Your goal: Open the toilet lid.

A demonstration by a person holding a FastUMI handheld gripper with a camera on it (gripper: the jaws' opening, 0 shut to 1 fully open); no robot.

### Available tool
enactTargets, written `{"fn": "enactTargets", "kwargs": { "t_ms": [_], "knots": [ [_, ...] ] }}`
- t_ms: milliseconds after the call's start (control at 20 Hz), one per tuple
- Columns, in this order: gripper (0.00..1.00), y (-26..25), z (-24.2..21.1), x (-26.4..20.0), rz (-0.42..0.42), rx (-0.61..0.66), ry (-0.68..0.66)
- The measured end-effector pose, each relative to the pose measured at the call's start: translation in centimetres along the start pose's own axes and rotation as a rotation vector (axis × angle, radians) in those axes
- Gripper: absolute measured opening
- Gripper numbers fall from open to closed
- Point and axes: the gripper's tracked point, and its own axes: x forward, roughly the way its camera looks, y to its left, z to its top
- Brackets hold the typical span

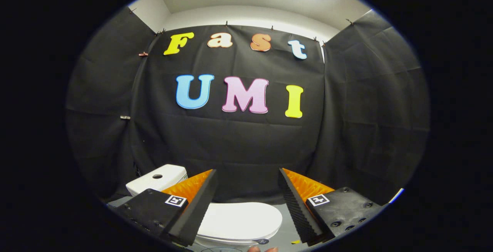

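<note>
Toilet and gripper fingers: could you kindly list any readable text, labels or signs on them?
No text here is readable.
Toilet lid: small dark sticker at its front rim, too small to read.
Fingers: a square black-and-white marker on each, a pattern, no words.
Cistern: no text.
Gripper: open, the shut lid beyond its fingers.

Cloth-walled booth, toilet [238, 221], white cistern [157, 180]

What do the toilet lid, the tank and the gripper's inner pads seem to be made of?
Toilet lid: glossy white, probably plastic; closed, between the open jaws. Tank: glossy white, likely ceramic, not certain. Gripper pads: matte black, ribbed, rubber-like.
</note>
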Motion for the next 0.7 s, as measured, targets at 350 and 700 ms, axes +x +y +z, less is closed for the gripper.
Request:
{"fn": "enactTargets", "kwargs": {
  "t_ms": [350, 700],
  "knots": [
    [0.99, -1.5, -12.1, 2.5, 0.058, 0.213, 0.227],
    [0.99, -4.9, -26.2, 2.5, 0.029, 0.520, 0.514]
  ]
}}
